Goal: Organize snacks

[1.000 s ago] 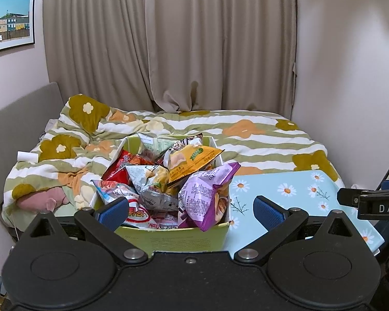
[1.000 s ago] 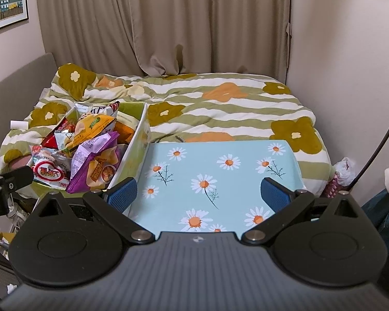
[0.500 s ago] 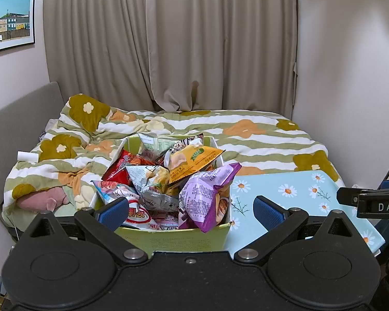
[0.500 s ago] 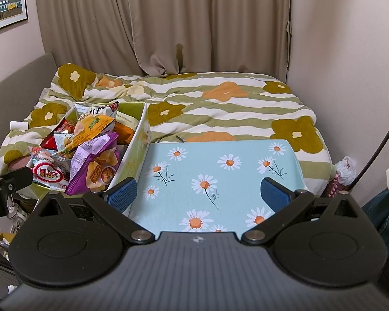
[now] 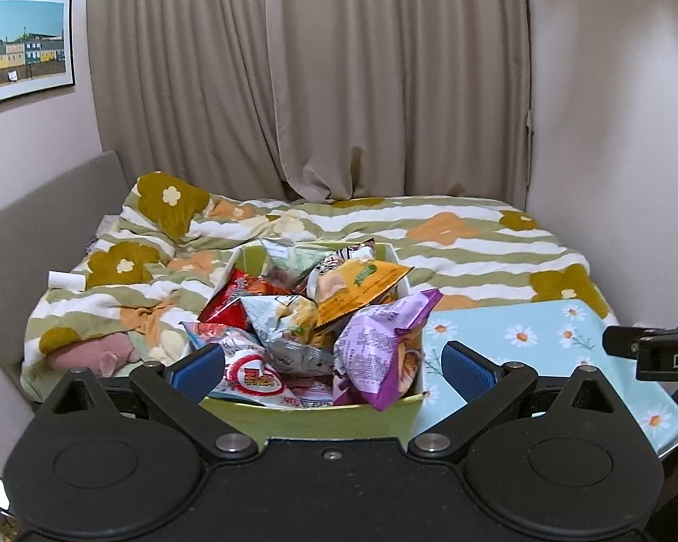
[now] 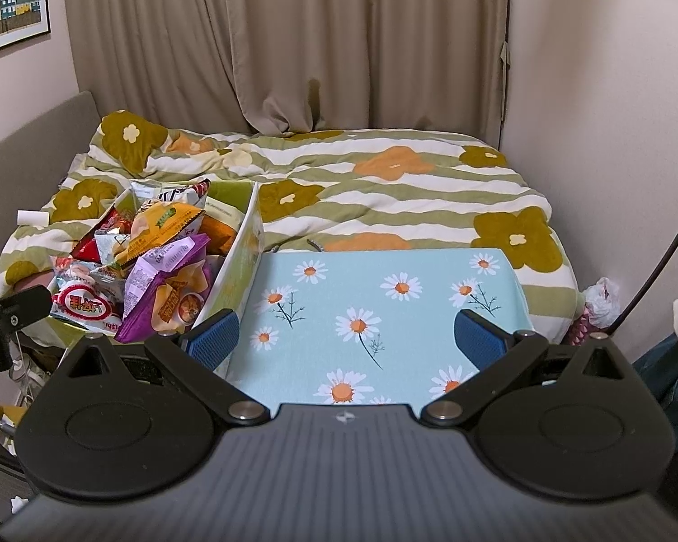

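A light green box (image 5: pixel 312 420) full of snack bags stands on the bed's near edge; it also shows in the right wrist view (image 6: pixel 237 266). On top lie a purple bag (image 5: pixel 379 343), an orange bag (image 5: pixel 361 284), a red bag (image 5: pixel 230 298) and a silver bag (image 5: pixel 284 329). My left gripper (image 5: pixel 332 368) is open and empty, just in front of the box. My right gripper (image 6: pixel 346 338) is open and empty, in front of a light blue daisy-print board (image 6: pixel 375 311) to the right of the box.
The bed carries a green striped flower quilt (image 6: pixel 384 180). A grey headboard (image 5: pixel 36 226) runs along the left, curtains (image 5: pixel 312 81) hang behind, a wall (image 6: pixel 610 90) stands at the right. A pink plush (image 5: pixel 90 354) and a white roll (image 5: pixel 65 280) lie left of the box.
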